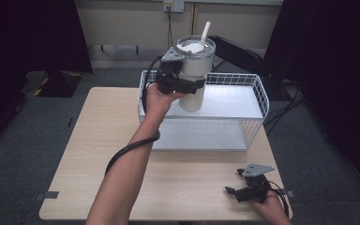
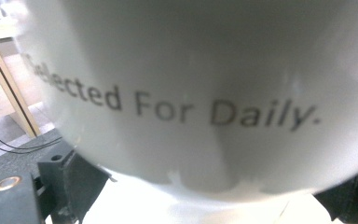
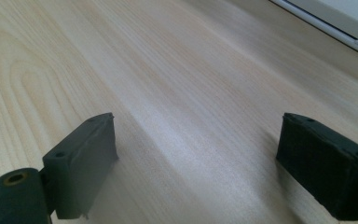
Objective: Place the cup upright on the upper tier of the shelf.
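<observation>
Left claw (image 1: 191,85) clamped around the mid-body of the white tumbler (image 1: 194,70); jaws pressed against both flanks. Tumbler upright over the upper tier of the white wire rack (image 1: 258,91), at the rack's left half; contact between base and shelf not discernible. Tumbler: tall, tapered, matte white, fitted with a clear lid and a white straw (image 1: 206,31). Printed text "Selected For Daily." legible in the left gripper view. Right claw (image 1: 236,183) released, jaws spread wide, resting low on the wooden surface (image 1: 98,140) at the near right corner, well apart from the tumbler.
</observation>
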{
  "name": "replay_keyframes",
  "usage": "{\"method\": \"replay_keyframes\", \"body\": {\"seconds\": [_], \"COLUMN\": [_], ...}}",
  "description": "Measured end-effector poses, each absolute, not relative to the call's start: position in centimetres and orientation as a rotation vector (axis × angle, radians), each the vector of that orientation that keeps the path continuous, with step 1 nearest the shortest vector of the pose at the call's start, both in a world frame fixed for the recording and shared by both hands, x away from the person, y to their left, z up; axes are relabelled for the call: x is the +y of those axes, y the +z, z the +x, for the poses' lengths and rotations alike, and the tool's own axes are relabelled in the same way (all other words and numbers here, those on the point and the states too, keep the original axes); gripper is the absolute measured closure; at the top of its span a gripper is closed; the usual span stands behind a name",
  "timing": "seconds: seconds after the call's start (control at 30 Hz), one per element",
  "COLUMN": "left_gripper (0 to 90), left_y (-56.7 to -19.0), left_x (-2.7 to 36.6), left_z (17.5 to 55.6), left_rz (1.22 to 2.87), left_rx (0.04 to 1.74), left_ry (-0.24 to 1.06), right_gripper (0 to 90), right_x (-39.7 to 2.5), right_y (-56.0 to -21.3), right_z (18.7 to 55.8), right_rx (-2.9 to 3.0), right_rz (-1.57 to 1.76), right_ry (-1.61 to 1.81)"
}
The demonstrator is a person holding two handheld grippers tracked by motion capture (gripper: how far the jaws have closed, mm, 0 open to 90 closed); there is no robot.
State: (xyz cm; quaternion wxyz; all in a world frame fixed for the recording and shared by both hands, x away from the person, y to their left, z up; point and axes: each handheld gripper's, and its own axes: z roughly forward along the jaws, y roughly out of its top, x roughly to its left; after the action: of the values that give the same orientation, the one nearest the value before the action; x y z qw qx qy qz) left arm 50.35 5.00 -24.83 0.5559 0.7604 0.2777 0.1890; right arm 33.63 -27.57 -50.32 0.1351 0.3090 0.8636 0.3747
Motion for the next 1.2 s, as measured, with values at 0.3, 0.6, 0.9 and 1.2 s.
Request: {"method": "replay_keyframes", "body": {"seconds": [0.3, 0.6, 0.9, 1.2], "left_gripper": [9.3, 9.0, 8.6, 8.6], "left_y": [-25.0, -25.4, -25.5, -26.1], "left_x": [5.1, 5.2, 5.2, 5.6], "left_z": [50.0, 50.0, 50.0, 49.7], "left_rz": [1.8, 1.774, 1.777, 1.802], "left_rx": [0.623, 0.616, 0.632, 0.656], "left_ry": [0.461, 0.469, 0.454, 0.434], "right_gripper": [11.1, 11.1, 11.1, 11.1], "right_x": [-27.6, -27.6, -27.6, -27.6], "right_y": [-50.3, -50.3, -50.3, -50.3], "right_z": [33.6, 33.6, 33.6, 33.6], "right_rx": [2.502, 2.502, 2.502, 2.502], "right_rz": [0.895, 0.895, 0.895, 0.895], "right_ry": [1.086, 1.085, 1.086, 1.086]}}
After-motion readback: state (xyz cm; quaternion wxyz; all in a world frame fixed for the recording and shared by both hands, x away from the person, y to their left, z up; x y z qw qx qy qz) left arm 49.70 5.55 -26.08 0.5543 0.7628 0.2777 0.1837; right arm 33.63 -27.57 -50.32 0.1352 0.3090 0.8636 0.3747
